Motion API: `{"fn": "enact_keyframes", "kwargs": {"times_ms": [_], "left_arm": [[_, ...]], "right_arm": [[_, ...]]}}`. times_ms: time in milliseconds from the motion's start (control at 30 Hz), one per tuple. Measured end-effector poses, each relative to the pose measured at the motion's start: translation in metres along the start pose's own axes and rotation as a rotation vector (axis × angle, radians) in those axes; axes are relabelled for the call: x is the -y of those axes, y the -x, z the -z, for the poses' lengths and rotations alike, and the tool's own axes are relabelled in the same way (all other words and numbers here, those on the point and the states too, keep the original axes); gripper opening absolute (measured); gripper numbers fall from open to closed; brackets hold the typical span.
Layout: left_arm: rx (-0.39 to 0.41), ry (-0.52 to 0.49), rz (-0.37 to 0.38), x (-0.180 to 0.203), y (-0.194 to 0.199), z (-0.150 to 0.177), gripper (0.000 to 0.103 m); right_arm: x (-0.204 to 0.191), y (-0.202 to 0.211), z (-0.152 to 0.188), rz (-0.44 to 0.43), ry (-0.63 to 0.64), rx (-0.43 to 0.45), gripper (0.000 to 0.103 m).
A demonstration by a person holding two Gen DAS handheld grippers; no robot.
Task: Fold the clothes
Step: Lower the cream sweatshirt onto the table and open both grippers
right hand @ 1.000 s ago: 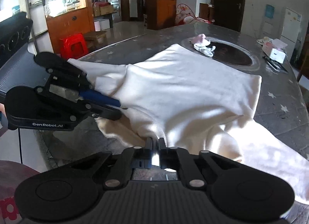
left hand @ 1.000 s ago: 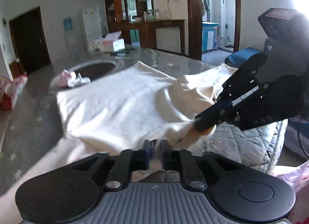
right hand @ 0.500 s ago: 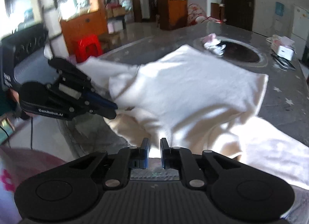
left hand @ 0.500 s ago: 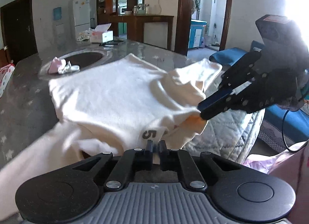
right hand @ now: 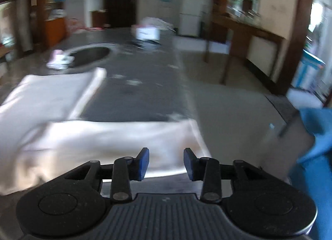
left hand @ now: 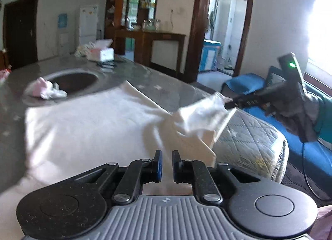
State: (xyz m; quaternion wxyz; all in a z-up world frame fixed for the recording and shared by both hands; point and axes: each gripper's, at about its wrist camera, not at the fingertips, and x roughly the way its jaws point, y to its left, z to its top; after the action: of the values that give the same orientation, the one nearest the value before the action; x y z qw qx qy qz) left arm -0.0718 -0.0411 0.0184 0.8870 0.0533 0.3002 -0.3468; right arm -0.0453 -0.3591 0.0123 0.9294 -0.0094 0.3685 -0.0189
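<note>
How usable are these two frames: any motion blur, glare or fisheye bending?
Right wrist view: heavy motion smear on the cream garment and table; only the right tool stays crisp. Left wrist view: sharper, mild smear, blown-out window glare at right, door frame bowed by the lens.

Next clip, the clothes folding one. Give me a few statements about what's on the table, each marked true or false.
1. A cream garment lies spread on the grey table. True.
2. The tissue box stands on the garment. False: it stands at the table's far end, apart from the garment.
3. A pink-and-white bundle lies at the rim of the round dark recess. True.
4. The quilted pad covers the whole table. False: it covers only the near right end.
</note>
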Motion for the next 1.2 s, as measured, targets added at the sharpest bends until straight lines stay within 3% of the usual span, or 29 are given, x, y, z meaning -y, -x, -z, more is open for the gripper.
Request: {"fn": "enact_keyframes", "kwargs": {"times_ms": [67,133,200,333,433,533,667,833,900,1000,1100,1200], "left_arm": [[-0.018,-0.006,0.009,0.006,-0.004,0.005,0.016],[-0.035,-0.014,0.017,0.011,-0.007,0.011,0.016],[-0.045,-0.025,0.012,0.015,-0.009,0.015,0.019],[-0.039,-0.017,0.011,0.017,-0.010,0.017,0.023],[-0.038,-0.003,0.014,0.018,-0.011,0.018,0.024],[-0.032,-0.012,0.013,0.020,-0.009,0.021,0.025],[-0.025,-0.011,0.017,0.019,-0.008,0.023,0.026],[-0.023,0.008,0.025,0.019,-0.005,0.023,0.028],[-0.020,0.024,0.032,0.017,-0.001,0.022,0.035],[-0.002,0.053,0.024,0.012,0.012,0.020,0.039],[0.044,0.077,-0.016,0.003,0.033,0.019,0.043],[0.090,0.129,-0.115,-0.017,0.060,0.021,0.046]], "right_arm": [[0.012,-0.008,0.003,0.020,-0.032,0.005,0.052],[0.018,-0.010,0.005,0.029,-0.047,0.018,0.053],[0.019,-0.012,0.006,0.024,-0.061,0.027,0.048],[0.015,-0.009,0.007,0.018,-0.033,0.042,0.013],[0.010,-0.004,0.008,0.064,0.015,0.067,0.008],[0.011,0.000,0.008,0.142,0.045,0.093,0.008],[0.020,-0.011,0.013,0.138,0.026,0.068,0.012],[0.013,-0.003,0.007,0.152,0.044,0.094,0.023],[0.003,0.007,0.002,0.113,0.061,0.113,0.024],[-0.024,0.025,-0.005,-0.004,0.121,0.148,0.039],[-0.056,0.036,-0.008,-0.151,0.180,0.166,0.043],[-0.087,0.041,-0.009,-0.298,0.225,0.158,0.045]]}}
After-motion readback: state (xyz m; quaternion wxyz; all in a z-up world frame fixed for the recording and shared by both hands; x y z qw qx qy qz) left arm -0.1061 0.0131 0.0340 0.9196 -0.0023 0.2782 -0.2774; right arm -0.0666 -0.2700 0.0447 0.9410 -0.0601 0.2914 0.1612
